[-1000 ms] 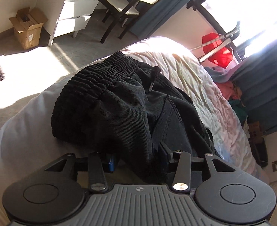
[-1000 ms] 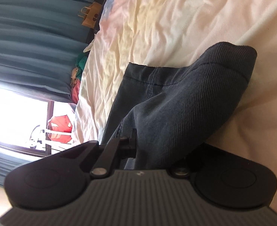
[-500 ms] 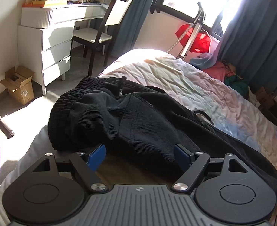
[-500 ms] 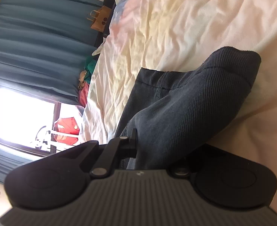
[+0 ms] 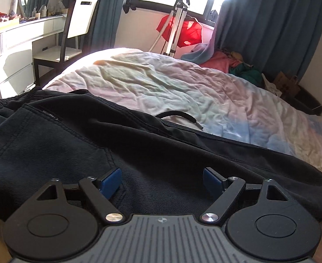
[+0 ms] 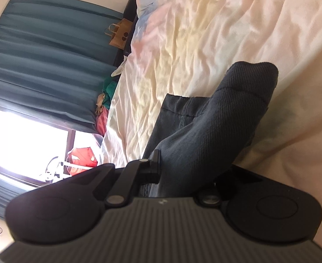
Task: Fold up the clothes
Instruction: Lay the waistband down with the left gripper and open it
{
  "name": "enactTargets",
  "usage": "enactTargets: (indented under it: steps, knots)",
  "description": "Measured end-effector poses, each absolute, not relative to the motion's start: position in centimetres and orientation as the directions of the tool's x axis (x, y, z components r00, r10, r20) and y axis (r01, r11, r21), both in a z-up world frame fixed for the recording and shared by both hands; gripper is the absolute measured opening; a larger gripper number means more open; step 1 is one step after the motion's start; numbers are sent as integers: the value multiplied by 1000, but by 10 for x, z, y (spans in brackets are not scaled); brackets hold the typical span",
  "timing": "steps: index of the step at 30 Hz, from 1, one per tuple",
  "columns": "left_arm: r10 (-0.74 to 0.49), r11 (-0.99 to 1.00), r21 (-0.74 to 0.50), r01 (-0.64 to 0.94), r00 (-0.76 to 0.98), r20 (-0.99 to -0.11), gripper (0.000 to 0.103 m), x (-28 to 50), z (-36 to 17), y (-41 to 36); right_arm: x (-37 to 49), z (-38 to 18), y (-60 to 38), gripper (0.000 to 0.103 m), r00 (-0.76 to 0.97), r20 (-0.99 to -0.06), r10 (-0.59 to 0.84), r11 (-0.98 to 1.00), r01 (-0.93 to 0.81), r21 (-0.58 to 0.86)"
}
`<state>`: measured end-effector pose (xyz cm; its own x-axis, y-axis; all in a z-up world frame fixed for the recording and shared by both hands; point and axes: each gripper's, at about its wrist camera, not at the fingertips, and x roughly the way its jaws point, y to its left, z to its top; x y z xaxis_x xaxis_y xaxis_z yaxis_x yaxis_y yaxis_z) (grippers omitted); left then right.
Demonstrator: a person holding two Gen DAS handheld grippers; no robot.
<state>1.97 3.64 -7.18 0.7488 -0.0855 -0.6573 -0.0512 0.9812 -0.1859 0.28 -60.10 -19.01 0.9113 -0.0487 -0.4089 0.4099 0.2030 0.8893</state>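
trousers (image 5: pixel 139 153): dark pair lying lengthwise across the bed (image 5: pixel 183 92).
left gripper (image 5: pixel 161 178): fingers spread, holding nothing.
right gripper (image 6: pixel 183 166): clamped on a trouser leg.
risk: one-sided pull could skew the fold.

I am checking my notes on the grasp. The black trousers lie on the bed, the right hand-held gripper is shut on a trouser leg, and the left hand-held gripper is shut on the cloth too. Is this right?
Not quite. The left hand-held gripper is open: the left wrist view shows its blue pads spread apart over the trousers. The rest holds: the trousers lie on the bed, and the right hand-held gripper is shut on a trouser leg.
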Motion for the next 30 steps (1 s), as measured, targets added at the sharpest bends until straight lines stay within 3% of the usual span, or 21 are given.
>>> enactTargets:
  steps: [8, 11, 13, 15, 17, 22, 23, 24, 26, 30]
  knots:
    - [-7, 1000, 4, 14, 718, -696, 90, 35, -118, 6, 4, -206, -608, 14, 916, -400, 0, 122, 397, 910]
    - [5, 1000, 17, 10, 729, -684, 90, 33, -123, 4, 3, -215, -609, 16, 922, -387, 9, 66, 386, 920]
    - [9, 1000, 9, -3, 736, -677, 91, 30, -125, 5, 5, -219, -610, 21, 924, -381, 18, 46, 380, 924]
    - [21, 1000, 22, -9, 739, -673, 91, 29, -127, 3, 11, -219, -610, 33, 921, -389, 26, 74, 386, 919]
    - [35, 999, 37, -14, 742, -669, 92, 28, -129, 0, 16, -219, -610, 37, 917, -397, 33, 101, 393, 914]
    - [46, 999, 51, -15, 731, -681, 95, 33, -130, -3, 31, -218, -611, 36, 906, -419, 51, 170, 406, 898]
    - [47, 998, 53, -16, 729, -682, 95, 34, -131, -4, 33, -218, -611, 33, 904, -424, 55, 184, 408, 894]
    - [49, 998, 54, -16, 728, -684, 96, 35, -132, -4, 36, -218, -611, 23, 902, -428, 58, 198, 410, 890]
    - [44, 999, 50, -13, 718, -694, 96, 37, -129, -3, 41, -201, -603, 16, 903, -428, 26, 309, 400, 863]
    - [32, 999, 39, -7, 695, -718, 96, 42, -122, -1, 48, -159, -581, 16, 914, -403, -45, 535, 362, 763]
